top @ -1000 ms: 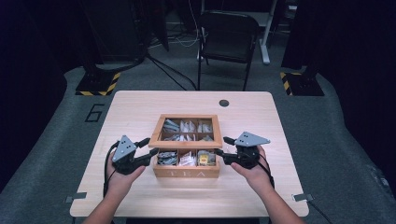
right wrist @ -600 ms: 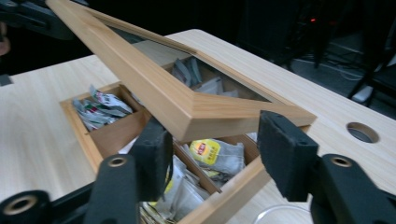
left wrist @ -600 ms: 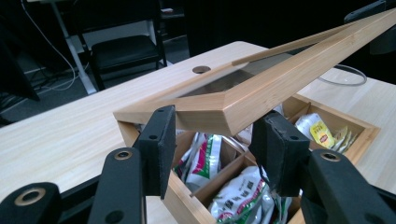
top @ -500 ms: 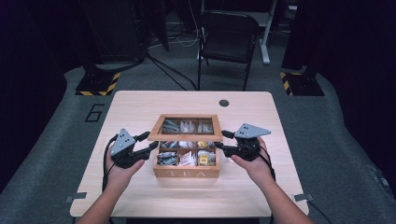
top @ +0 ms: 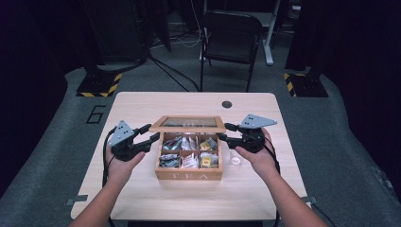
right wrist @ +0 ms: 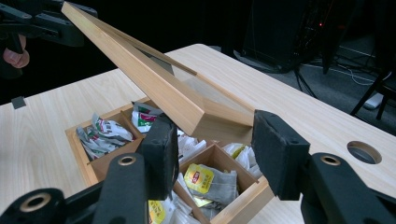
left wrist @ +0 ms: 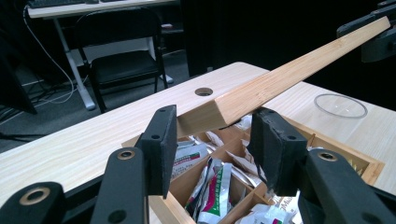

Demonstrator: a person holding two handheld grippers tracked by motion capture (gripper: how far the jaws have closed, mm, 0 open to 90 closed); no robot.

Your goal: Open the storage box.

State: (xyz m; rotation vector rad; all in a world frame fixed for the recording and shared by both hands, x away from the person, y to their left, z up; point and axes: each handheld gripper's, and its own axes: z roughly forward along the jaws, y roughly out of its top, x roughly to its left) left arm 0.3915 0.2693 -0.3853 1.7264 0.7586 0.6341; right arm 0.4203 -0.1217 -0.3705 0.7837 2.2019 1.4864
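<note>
A wooden tea box (top: pixel 189 175) stands mid-table, with tea bags (top: pixel 189 150) in its compartments. Its glass-paned lid (top: pixel 189 124) is tilted up at the front, hinged at the back. My left gripper (top: pixel 150 134) is shut on the lid's front left corner, and my right gripper (top: pixel 226 132) is shut on the front right corner. In the left gripper view the lid (left wrist: pixel 289 74) runs away from the left gripper (left wrist: pixel 212 140), its end between the pads. In the right gripper view the right gripper (right wrist: pixel 215 140) clasps the lid (right wrist: pixel 154 84) likewise; its jaws have just been closing on that corner.
A small clear glass dish (top: pixel 235 159) lies on the table just right of the box, under my right hand. A round cable hole (top: pixel 227 104) sits near the table's far edge. A black chair (top: pixel 229 42) stands beyond the table.
Both hands have risen and the lid's front edge has come up with them, so the box now stands open wider and shows its tea bags.
</note>
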